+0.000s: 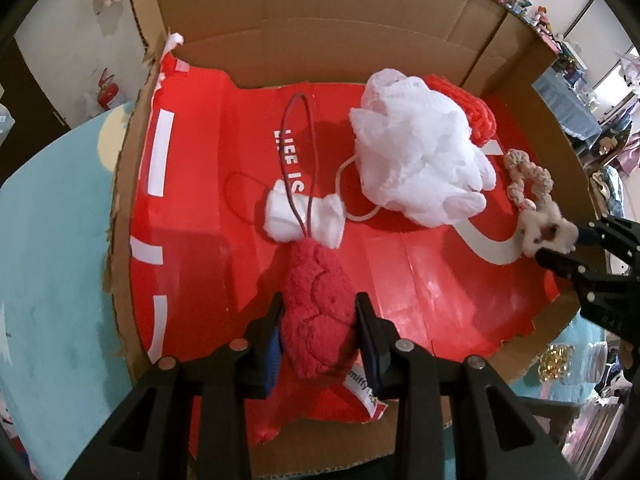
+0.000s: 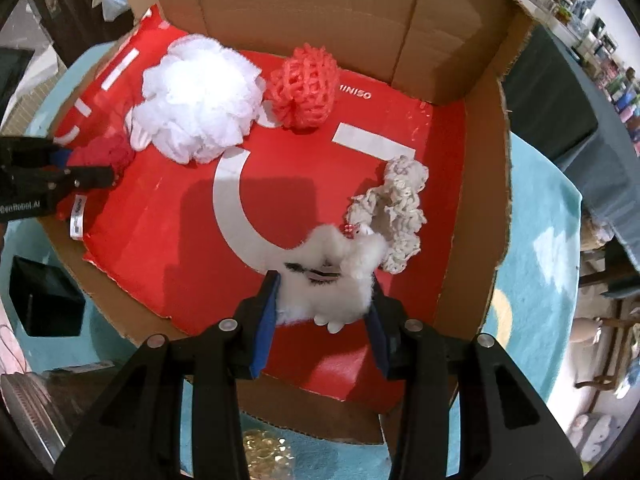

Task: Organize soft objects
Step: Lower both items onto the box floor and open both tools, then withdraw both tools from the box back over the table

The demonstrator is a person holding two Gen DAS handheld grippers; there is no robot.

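A turquoise mat [image 1: 52, 280] printed with pale clouds covers the surface under the cardboard. Left of the left tool, a red fire extinguisher [image 1: 109, 90] stands by a scuffed white wall [image 1: 68, 40]. To the right, cluttered shelves [image 1: 532, 12] run toward a bright window [image 1: 616, 76]. A dark cabinet [image 2: 548, 100] stands right of the right tool.

Left gripper [image 1: 318, 334] clamped on a red fuzzy plush [image 1: 318, 312] over the cardboard box [image 1: 320, 20]

The plush's dark loop cord [image 1: 298, 140] lies across a small white bow [image 1: 304, 216] on the red paper lining [image 1: 192, 220]. A white mesh pouf [image 1: 420, 152] sits further back, touching a coral knitted ball [image 1: 476, 112] behind it. At the right edge the right gripper [image 1: 576, 244] grips a white fluffy toy [image 1: 548, 232], just beside a cream crocheted ring [image 1: 528, 176]
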